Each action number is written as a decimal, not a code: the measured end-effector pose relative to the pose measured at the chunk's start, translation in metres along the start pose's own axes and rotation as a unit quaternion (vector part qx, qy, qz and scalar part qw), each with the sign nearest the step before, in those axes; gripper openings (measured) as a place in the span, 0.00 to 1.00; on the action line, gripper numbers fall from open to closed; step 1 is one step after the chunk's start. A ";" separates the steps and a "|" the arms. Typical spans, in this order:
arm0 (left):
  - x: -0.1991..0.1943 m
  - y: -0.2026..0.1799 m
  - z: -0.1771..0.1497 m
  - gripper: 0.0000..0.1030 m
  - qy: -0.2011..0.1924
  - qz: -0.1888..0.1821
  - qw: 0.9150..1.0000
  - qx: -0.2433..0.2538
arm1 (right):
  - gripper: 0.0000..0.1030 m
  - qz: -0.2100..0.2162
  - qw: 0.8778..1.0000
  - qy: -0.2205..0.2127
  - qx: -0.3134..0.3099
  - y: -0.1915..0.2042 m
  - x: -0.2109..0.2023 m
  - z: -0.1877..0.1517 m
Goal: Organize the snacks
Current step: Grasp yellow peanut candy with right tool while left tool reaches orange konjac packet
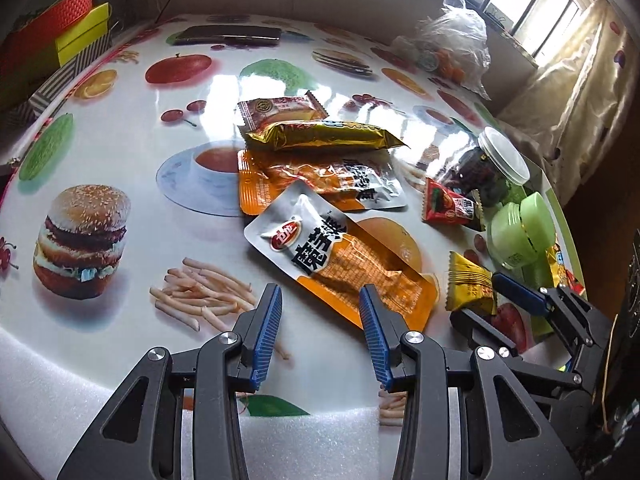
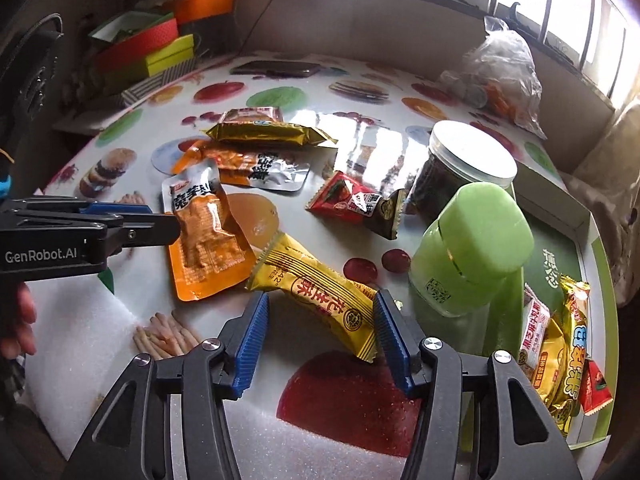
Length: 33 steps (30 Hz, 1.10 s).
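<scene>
On the surface (image 2: pixel 344 236), a loose cluster of snack packets (image 2: pixel 256 148) lies toward the far left, with a lidded jar (image 2: pixel 464 168) to its right. Before the jar stands a capped container (image 2: pixel 472 252). Right of both sits a tray (image 2: pixel 580 240) with several packets (image 2: pixel 560 352) in it.
</scene>
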<state>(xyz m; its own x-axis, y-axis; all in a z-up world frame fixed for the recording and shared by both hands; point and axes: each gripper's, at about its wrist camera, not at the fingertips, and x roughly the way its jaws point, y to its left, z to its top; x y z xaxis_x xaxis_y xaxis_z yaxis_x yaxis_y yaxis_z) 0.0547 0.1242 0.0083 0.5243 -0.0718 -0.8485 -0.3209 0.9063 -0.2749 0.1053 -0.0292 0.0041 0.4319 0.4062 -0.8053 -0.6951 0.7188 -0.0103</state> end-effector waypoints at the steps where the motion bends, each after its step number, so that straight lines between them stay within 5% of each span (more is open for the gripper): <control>1: 0.001 0.002 0.002 0.40 -0.002 -0.006 1.000 -0.003 | 0.52 0.006 1.000 0.001 0.004 0.001 0.001 0.000; 7: 0.007 0.005 0.014 0.40 -0.006 -0.015 1.000 -0.010 | 0.52 0.038 0.999 0.010 0.008 0.016 0.004 0.005; 15: 0.018 -0.002 0.030 0.40 -0.008 -0.018 1.000 0.013 | 0.52 0.029 0.999 0.012 -0.021 0.020 -0.008 0.007; 22: 0.027 -0.013 0.043 0.40 -0.001 -0.018 0.998 0.053 | 0.53 0.052 0.996 0.000 -0.069 0.022 -0.015 0.009; 33: 0.018 -0.001 0.036 0.40 0.003 -0.011 0.999 0.034 | 0.56 0.063 0.987 0.023 -0.149 0.041 0.006 0.008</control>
<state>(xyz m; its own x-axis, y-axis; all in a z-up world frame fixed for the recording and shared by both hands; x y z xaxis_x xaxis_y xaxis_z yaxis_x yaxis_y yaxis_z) 0.0929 0.1373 0.0092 0.5267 -0.0948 -0.8448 -0.2550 0.9304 -0.2634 0.0841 0.0069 0.0038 0.3101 0.4503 -0.8373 -0.8825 0.4639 -0.0774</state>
